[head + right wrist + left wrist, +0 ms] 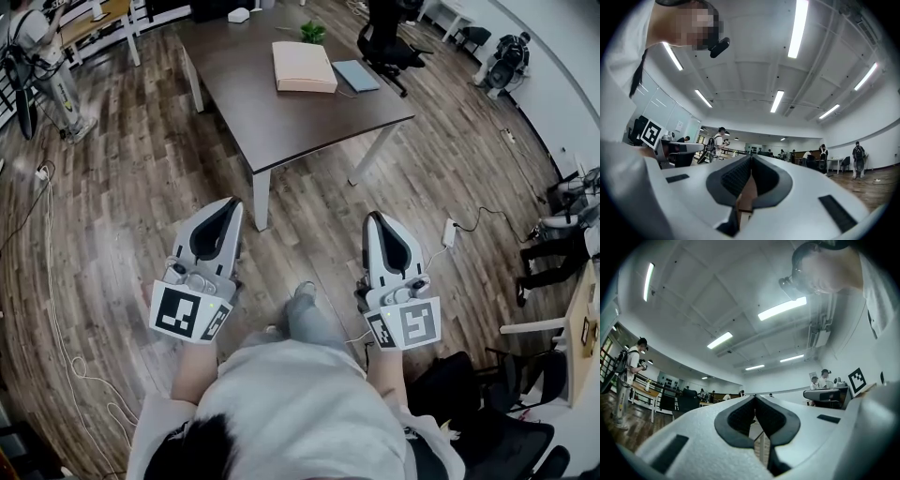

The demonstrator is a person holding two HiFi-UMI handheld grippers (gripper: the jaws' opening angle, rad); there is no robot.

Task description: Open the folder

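A tan folder (pixel 304 67) lies flat and closed on the far half of a dark brown table (pixel 281 112), with a thin grey-blue book (pixel 355 75) beside it on the right. Both grippers hang low in front of my body, well short of the table and over the floor. My left gripper (pixel 232 203) is shut with nothing in it; its tips meet (pixel 754 397). My right gripper (pixel 371 217) is also shut and empty, tips together (pixel 751 157). Both gripper views tilt up toward the ceiling and do not show the folder.
A small green plant (pixel 312 33) and a white box (pixel 238 15) sit at the table's far end. A black office chair (pixel 389 42) stands behind the table at the right. Cables (pixel 56 281) trail over the wood floor at the left. Other people stand around the room.
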